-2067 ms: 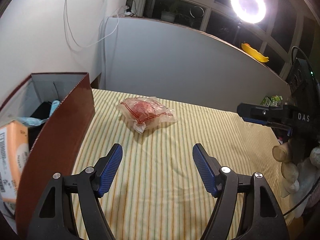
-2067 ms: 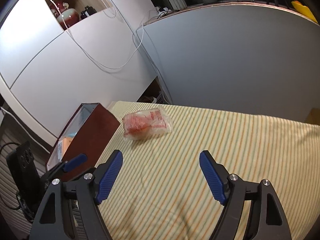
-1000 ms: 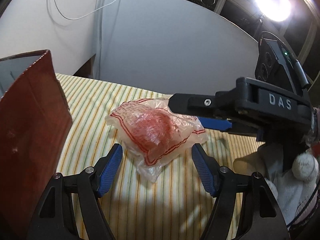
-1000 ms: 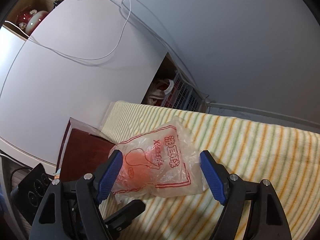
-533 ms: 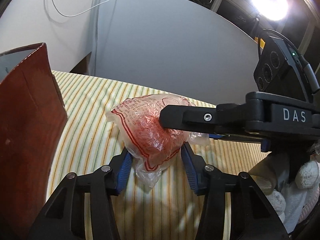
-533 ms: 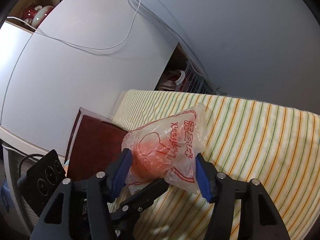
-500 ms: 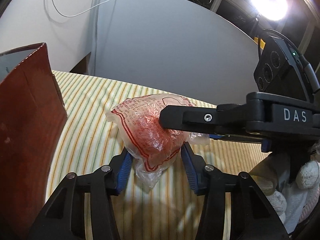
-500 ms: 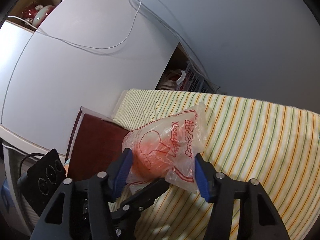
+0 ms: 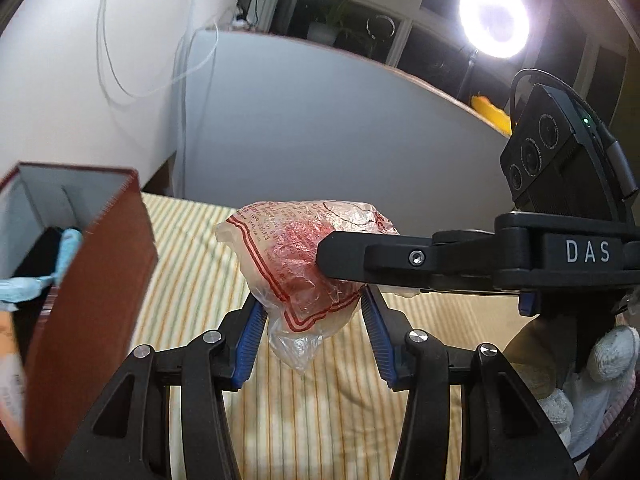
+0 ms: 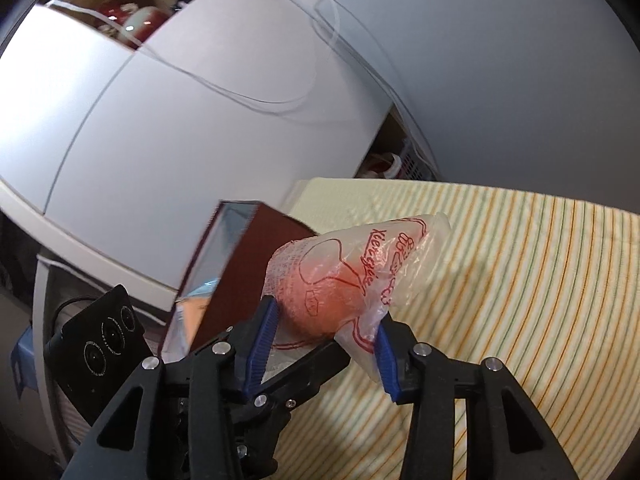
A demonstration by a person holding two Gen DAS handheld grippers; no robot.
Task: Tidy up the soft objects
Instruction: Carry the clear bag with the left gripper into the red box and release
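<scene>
step: carry to box | left gripper [image 9: 308, 332] and right gripper [image 10: 322, 342] both clamped on plastic bag [image 9: 304, 252], right jaws just closing | bag off striped cloth [image 9: 192, 264] | next: you swing it over brown box [image 9: 92, 292], release together

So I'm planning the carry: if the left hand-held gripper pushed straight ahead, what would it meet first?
Beyond the clear red-printed plastic bag it grips, probably the right hand-held gripper crossing just ahead; depth is unclear.

Ring light [image 9: 493, 16], dark windows [image 9: 344, 12], white wall [image 9: 60, 80]
</scene>
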